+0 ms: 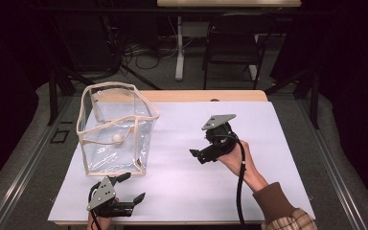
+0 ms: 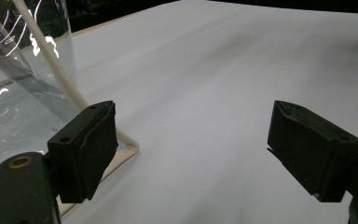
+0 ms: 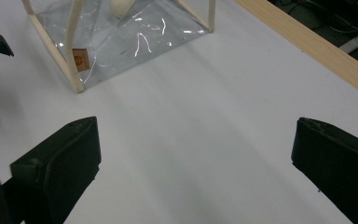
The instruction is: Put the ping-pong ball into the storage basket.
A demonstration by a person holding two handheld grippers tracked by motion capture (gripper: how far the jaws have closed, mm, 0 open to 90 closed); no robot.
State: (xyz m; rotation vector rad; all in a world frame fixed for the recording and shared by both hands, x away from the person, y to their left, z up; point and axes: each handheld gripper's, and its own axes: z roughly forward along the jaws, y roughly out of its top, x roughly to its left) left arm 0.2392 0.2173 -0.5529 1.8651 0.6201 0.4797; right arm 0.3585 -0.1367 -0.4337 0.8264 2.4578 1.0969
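Note:
A clear plastic bag [image 1: 117, 127] with cream trim stands open-topped on the left of the white table [image 1: 187, 187]. A small whitish ball [image 1: 118, 139] lies inside it. My left gripper [image 1: 133, 187] sits at the table's front left, just in front of the bag's near corner, open with nothing between its jaws. In the left gripper view the bag [image 2: 23, 84] rises right beside one jaw of that gripper [image 2: 191, 140]. My right gripper [image 1: 200, 146] hovers mid-table to the right of the bag, open and empty. The right gripper [image 3: 193, 158] faces the bag [image 3: 121, 42] and the ball [image 3: 121, 7].
The white sheet covers the table up to a wooden strip [image 3: 307, 42] along the far edge. A dark chair [image 1: 235, 43] and a table leg [image 1: 179, 48] stand beyond it. Bare white surface lies between the two grippers.

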